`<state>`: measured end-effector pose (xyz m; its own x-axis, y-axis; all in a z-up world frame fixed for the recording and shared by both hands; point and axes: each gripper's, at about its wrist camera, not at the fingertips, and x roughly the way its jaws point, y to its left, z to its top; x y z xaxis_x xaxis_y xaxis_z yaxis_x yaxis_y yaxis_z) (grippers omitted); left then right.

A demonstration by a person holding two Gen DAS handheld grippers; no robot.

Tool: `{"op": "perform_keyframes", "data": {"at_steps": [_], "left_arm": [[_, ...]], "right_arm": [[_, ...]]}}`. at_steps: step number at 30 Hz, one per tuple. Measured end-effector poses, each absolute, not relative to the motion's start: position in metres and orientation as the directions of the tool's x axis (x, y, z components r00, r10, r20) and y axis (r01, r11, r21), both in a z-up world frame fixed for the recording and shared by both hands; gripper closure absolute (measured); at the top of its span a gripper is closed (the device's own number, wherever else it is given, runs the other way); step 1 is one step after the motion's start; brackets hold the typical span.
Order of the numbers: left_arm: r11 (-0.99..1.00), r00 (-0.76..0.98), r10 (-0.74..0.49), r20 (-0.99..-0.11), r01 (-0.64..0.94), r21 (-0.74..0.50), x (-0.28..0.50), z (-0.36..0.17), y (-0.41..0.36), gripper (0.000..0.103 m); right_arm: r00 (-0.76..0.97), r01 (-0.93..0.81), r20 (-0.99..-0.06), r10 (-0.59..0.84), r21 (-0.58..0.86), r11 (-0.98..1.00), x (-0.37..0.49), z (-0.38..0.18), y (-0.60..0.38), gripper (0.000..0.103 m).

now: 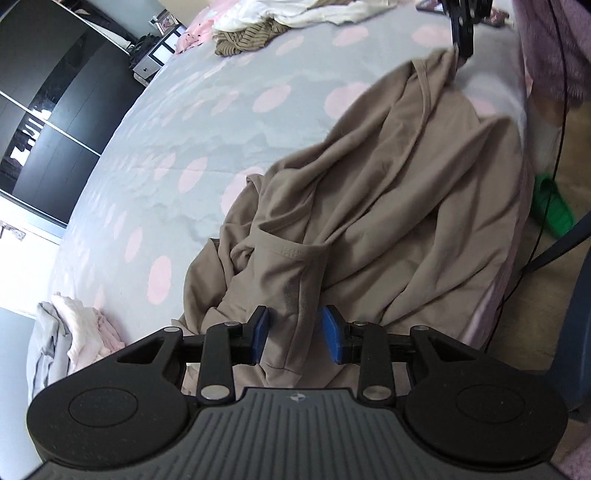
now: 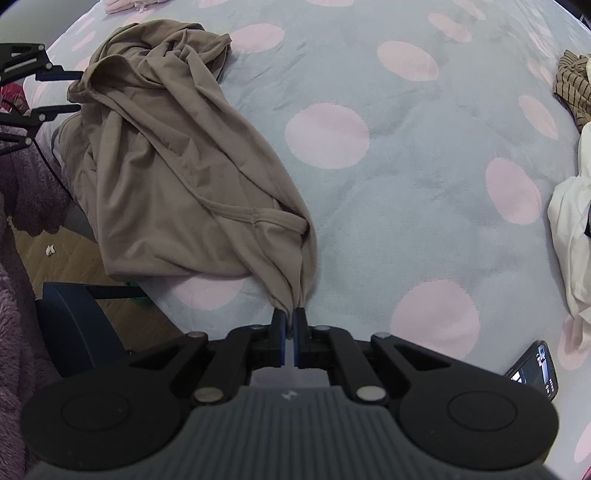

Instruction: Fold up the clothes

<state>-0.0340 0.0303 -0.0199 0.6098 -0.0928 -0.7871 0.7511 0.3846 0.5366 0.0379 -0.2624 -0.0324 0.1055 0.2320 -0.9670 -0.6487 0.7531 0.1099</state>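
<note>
A tan garment (image 1: 388, 192) lies crumpled near the edge of a bed with a grey cover with pink dots (image 1: 207, 122). My left gripper (image 1: 295, 332) is open, its blue pads either side of a fold of the garment's near end. My right gripper (image 2: 290, 328) is shut on the tan garment's (image 2: 177, 162) other end, pulling it taut off the cover (image 2: 406, 184). The right gripper also shows at the top of the left wrist view (image 1: 463, 48); the left gripper shows at the left edge of the right wrist view (image 2: 70, 92).
Piled clothes lie at the far side: a striped one (image 1: 243, 40), white ones (image 1: 295, 14) and a pale heap (image 1: 81, 339). A phone (image 2: 535, 369) lies on the cover. A dark chair (image 2: 74, 325) and wood floor (image 2: 51, 254) are beside the bed edge.
</note>
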Motion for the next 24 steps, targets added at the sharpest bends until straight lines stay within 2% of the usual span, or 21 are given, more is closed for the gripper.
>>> {"op": "perform_keyframes", "data": {"at_steps": [3, 5, 11, 17, 20, 21, 24], "left_arm": [[0.397, 0.611, -0.079, -0.787, 0.744, 0.538, -0.028, -0.026, 0.028, 0.095], [0.403, 0.61, -0.087, -0.788, 0.745, 0.532, -0.027, -0.026, 0.027, 0.1], [0.509, 0.624, -0.126, -0.771, 0.708, 0.489, -0.013, -0.002, 0.038, 0.102], [0.703, 0.641, -0.113, -0.759, 0.591, 0.395, 0.021, 0.02, 0.068, 0.102], [0.729, 0.635, -0.114, -0.764, 0.575, 0.37, 0.026, 0.02, 0.073, 0.102], [0.728, 0.633, -0.113, -0.766, 0.578, 0.369, 0.029, 0.02, 0.075, 0.102], [0.72, 0.62, -0.111, -0.777, 0.589, 0.368, 0.029, 0.017, 0.075, 0.102]], "right_arm": [[0.109, -0.65, -0.966, 0.236, 0.111, 0.752, 0.038, -0.032, -0.263, 0.099], [0.111, -0.651, -0.965, 0.239, 0.111, 0.751, 0.037, -0.031, -0.263, 0.099], [0.152, -0.651, -0.953, 0.264, 0.104, 0.752, 0.036, -0.023, -0.265, 0.098], [0.21, -0.708, -0.921, 0.327, 0.088, 0.701, 0.027, -0.011, -0.255, 0.097], [0.206, -0.739, -0.918, 0.339, 0.081, 0.669, 0.022, -0.01, -0.247, 0.082], [0.204, -0.746, -0.915, 0.349, 0.086, 0.661, 0.02, -0.008, -0.247, 0.069], [0.209, -0.751, -0.895, 0.395, 0.112, 0.65, 0.017, 0.002, -0.248, 0.067]]}}
